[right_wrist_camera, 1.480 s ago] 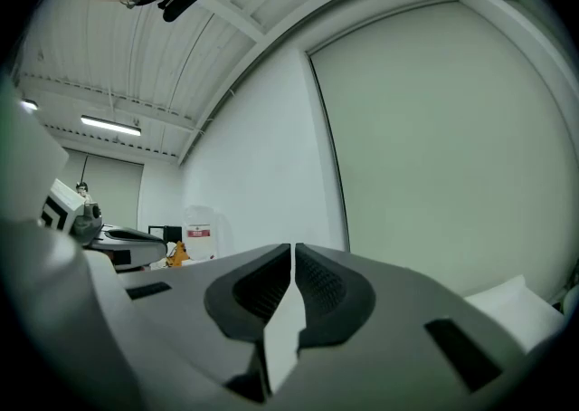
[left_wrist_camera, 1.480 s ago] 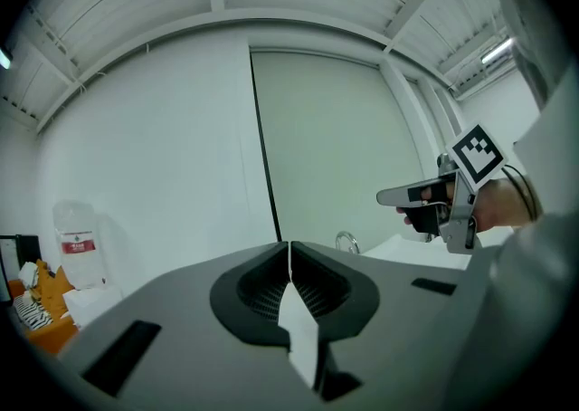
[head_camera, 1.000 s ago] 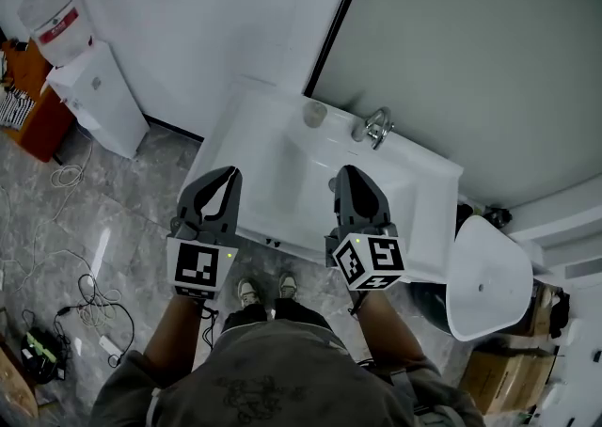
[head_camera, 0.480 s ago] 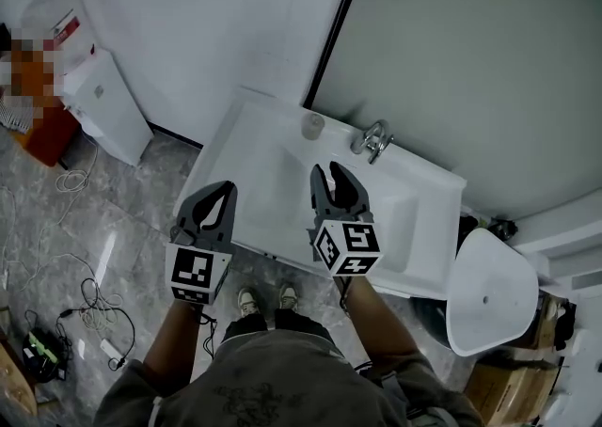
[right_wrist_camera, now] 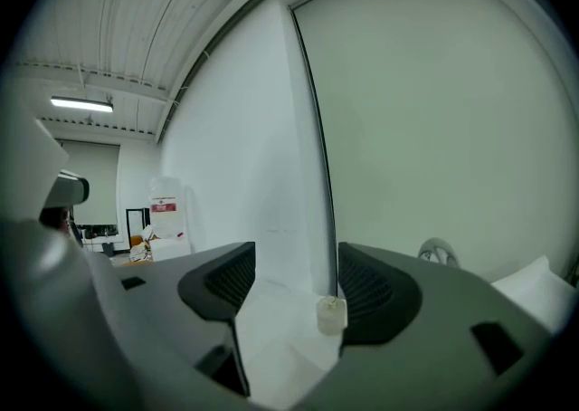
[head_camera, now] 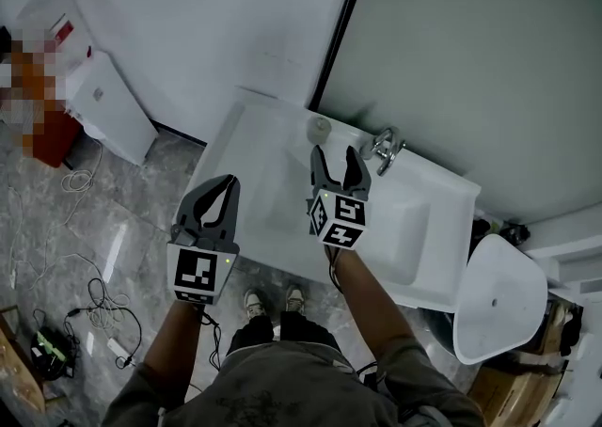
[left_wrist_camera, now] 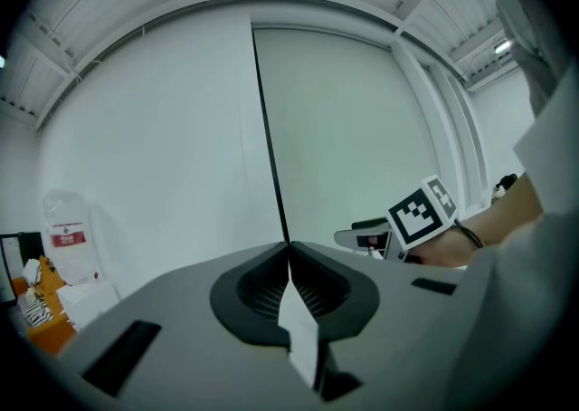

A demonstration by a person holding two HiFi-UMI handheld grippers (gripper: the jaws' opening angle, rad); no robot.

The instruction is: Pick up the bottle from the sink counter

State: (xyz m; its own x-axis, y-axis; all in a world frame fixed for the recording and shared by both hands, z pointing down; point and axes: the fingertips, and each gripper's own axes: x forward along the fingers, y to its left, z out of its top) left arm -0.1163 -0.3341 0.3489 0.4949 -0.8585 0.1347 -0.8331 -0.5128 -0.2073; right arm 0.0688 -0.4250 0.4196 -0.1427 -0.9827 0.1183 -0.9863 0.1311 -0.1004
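A small, pale translucent bottle (head_camera: pixel 321 124) stands upright at the back of the white sink counter (head_camera: pixel 246 138), left of the chrome faucet (head_camera: pixel 384 147). My right gripper (head_camera: pixel 336 154) hovers over the counter just in front of the bottle. Its jaws are opening and nothing is pressed between them. In the right gripper view the bottle (right_wrist_camera: pixel 331 314) shows through the gap of the right gripper (right_wrist_camera: pixel 294 260), a little ahead and nearer the right jaw. My left gripper (head_camera: pixel 226 186) is shut and empty over the counter's front left edge; its jaws meet in the left gripper (left_wrist_camera: pixel 289 253) view.
A water dispenser (head_camera: pixel 94 86) stands against the wall at the left. Cables (head_camera: pixel 94 298) lie on the grey floor. A white round lidded bin (head_camera: pixel 496 298) stands right of the counter. A dark vertical strip (head_camera: pixel 340 25) divides the wall behind the sink.
My right gripper has moved forward and left over the counter toward the bottle, and its jaws have gone from shut to open. The left gripper has barely moved.
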